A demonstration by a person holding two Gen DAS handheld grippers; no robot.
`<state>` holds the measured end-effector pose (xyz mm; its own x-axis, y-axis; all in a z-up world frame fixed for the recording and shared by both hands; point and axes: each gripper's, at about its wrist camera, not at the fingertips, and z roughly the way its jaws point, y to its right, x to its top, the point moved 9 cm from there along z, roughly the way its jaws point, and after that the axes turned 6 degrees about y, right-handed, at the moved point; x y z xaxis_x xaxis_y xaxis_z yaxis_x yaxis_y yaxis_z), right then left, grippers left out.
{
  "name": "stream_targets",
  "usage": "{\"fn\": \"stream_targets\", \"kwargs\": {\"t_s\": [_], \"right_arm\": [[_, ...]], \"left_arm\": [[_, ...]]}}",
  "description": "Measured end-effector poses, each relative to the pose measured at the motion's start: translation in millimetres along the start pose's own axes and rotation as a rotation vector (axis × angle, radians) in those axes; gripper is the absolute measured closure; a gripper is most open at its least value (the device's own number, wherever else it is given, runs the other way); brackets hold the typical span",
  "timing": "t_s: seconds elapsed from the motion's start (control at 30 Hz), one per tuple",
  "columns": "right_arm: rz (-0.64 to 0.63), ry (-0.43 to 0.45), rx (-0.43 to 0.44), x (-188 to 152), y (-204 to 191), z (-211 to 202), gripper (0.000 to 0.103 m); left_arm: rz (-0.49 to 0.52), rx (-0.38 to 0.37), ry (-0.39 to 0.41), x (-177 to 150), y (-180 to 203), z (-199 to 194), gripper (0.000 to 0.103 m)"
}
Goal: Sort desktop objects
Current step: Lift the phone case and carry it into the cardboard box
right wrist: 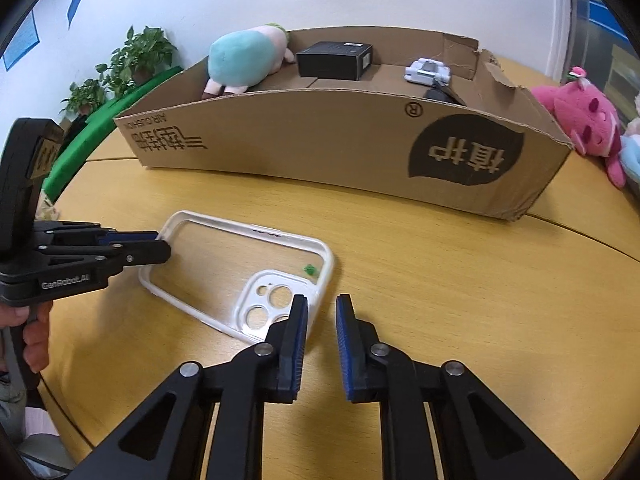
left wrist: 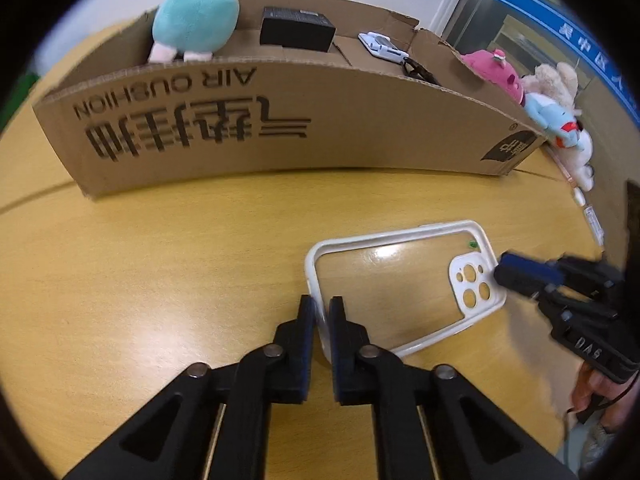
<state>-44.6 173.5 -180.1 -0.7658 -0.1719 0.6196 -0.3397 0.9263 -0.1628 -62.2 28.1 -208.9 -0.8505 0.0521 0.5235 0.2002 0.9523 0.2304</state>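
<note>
A clear phone case with a white rim lies flat on the bench, near the cardboard box. The left claw pinches its left rim. The right claw pinches the right, camera-cutout end, judging by the left view.

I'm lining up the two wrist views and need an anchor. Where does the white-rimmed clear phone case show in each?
Left wrist view: the white-rimmed clear phone case lies lower right of centre on the wooden table, camera cutout to the right.
Right wrist view: the case lies lower left of centre, cutout nearest the camera.
Shared landmark: the long brown cardboard box behind it.
</note>
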Motion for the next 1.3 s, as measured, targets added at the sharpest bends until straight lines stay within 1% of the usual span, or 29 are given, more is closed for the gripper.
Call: {"fn": "stream_targets", "kwargs": {"t_s": [0.03,0.1,0.2,0.3,0.4,0.47,0.5,0.57,0.63,0.67,0.73,0.8,0.87,0.93,1.0,1.07,1.13,1.2,1.23,1.27,1.3], "right_arm": [[0.012,-0.012,0.015,-1.8,-1.5,2.0,0.084],[0.015,-0.024,0.007,-6.8,-3.1,7.1,0.083],[0.019,-0.015,-0.006,-8.2,-2.3,7.4,0.089],[0.022,0.0,-0.004,-5.4,-1.9,1.5,0.091],[0.008,0.041,-0.022,6.4,-1.7,-11.7,0.092],[0.009,0.079,-0.023,20.6,-1.5,-22.8,0.092],[0.009,0.111,-0.019,32.4,-2.7,-32.7,0.092],[-0.006,0.18,-0.024,55.8,-6.7,-52.9,0.092],[-0.04,0.289,-0.05,89.2,-11.7,-83.7,0.092],[-0.058,0.344,-0.062,106.4,-13.9,-99.1,0.092],[-0.068,0.429,-0.068,133.6,-17.0,-122.9,0.092],[-0.079,0.499,-0.071,160.4,-19.4,-144.6,0.092],[-0.102,0.526,-0.081,180.0,-20.6,-151.6,0.092],[-0.108,0.522,-0.058,198.4,-21.7,-146.7,0.092],[-0.101,0.488,-0.023,212.5,-22.7,-130.2,0.091],[-0.093,0.435,0.018,226.3,-25.3,-104.0,0.091],[-0.105,0.377,0.044,234.1,-31.7,-76.5,0.091],[-0.128,0.311,0.054,242.7,-38.7,-43.2,0.09],[-0.129,0.281,0.062,244.4,-40.2,-28.5,0.089],[-0.125,0.248,0.073,244.6,-41.6,-12.4,0.089],[-0.116,0.195,0.088,243.5,-42.2,11.2,0.089]], "left_arm": [[0.003,0.004,0.004,-1.7,-0.9,-1.0,0.096],[0.01,0.012,0.007,-2.8,0.0,-2.1,0.096],[0.007,0.012,0.008,-2.7,0.4,-2.7,0.096],[-0.007,-0.006,0.021,-0.6,1.7,-8.9,0.097],[-0.022,-0.037,0.082,15.3,6.2,-31.4,0.097],[-0.006,-0.043,0.171,41.5,12.2,-61.4,0.097],[0.001,-0.044,0.202,51.9,13.6,-72.0,0.097],[0.018,-0.06,0.294,83.0,19.8,-103.8,0.097],[0.053,-0.069,0.399,117.5,29.2,-140.1,0.097],[0.066,-0.07,0.427,127.3,31.3,-149.8,0.097],[0.105,-0.063,0.497,151.8,39.9,-173.5,0.097],[0.123,-0.066,0.532,169.4,42.8,-186.1,0.097],[0.126,-0.057,0.545,183.6,39.6,-188.5,0.097],[0.123,-0.033,0.551,192.3,31.1,-187.1,0.097],[0.127,0.003,0.533,198.7,19.0,-180.7,0.096],[0.131,0.068,0.498,207.3,1.6,-164.5,0.097],[0.104,0.112,0.434,214.8,-22.5,-139.8,0.097],[0.089,0.142,0.383,216.6,-38.5,-120.2,0.097],[0.09,0.167,0.33,217.9,-51.0,-101.5,0.097],[0.083,0.173,0.302,217.2,-57.2,-91.5,0.097],[0.054,0.171,0.248,216.0,-69.9,-72.5,0.097]]}}
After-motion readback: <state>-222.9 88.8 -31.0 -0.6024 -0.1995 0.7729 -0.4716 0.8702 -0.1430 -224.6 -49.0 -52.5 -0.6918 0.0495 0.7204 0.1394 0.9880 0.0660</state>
